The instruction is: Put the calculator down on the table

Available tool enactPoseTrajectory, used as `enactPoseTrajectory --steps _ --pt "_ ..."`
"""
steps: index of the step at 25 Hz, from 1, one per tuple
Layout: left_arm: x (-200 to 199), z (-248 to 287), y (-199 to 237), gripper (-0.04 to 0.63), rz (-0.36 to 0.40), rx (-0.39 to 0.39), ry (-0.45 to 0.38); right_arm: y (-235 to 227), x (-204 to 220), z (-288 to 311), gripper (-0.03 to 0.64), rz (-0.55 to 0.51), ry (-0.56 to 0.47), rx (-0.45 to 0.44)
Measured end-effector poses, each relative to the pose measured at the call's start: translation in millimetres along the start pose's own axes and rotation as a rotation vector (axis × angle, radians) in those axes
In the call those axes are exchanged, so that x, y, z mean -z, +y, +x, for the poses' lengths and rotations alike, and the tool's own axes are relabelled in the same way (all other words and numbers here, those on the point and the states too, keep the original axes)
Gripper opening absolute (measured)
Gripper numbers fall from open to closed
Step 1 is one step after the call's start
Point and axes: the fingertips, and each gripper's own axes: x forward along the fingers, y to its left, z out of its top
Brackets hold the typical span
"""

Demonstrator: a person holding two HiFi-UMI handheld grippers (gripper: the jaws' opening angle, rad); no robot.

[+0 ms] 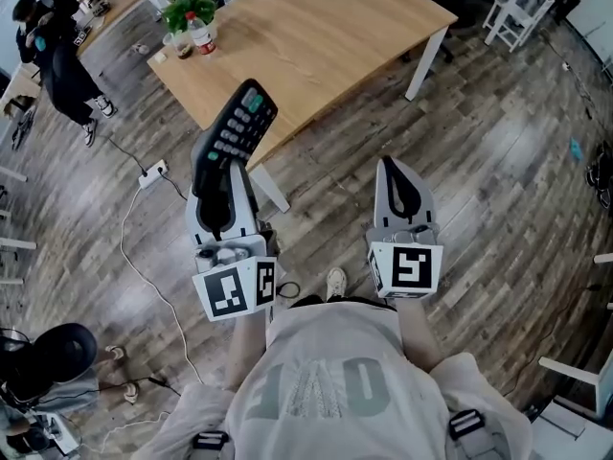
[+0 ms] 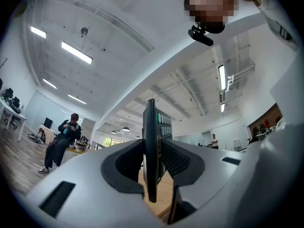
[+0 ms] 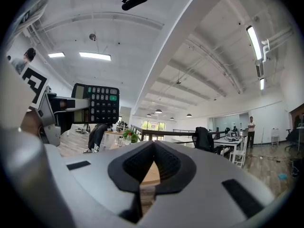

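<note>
calculator clamped edge-on in left gripper, near table edge; right gripper closed, empty. risk: narrow grip may pivot, early release drops it on floor.

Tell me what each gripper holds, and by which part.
Left gripper: the calculator, clamped across its front and back at the end away from its green keys. Right gripper: nothing, jaws closed together.

Matt black plastic calculator, smooth wooden table
</note>
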Motion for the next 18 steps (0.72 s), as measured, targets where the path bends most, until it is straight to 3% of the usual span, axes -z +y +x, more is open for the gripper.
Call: enactPoseTrajectory --steps 10,18 --pt "1.4 34.6 -17.7 0.121 -0.008 0.003 -0.035 -39.6 3.2 19.7 0.02 0.015 -0.026 0.013" --pt "25.3 87.5 -22.5 0.121 -0.036 0.026 -0.053 -67.9 9.5 56.8 0.02 -0.013 -0.027 0.045"
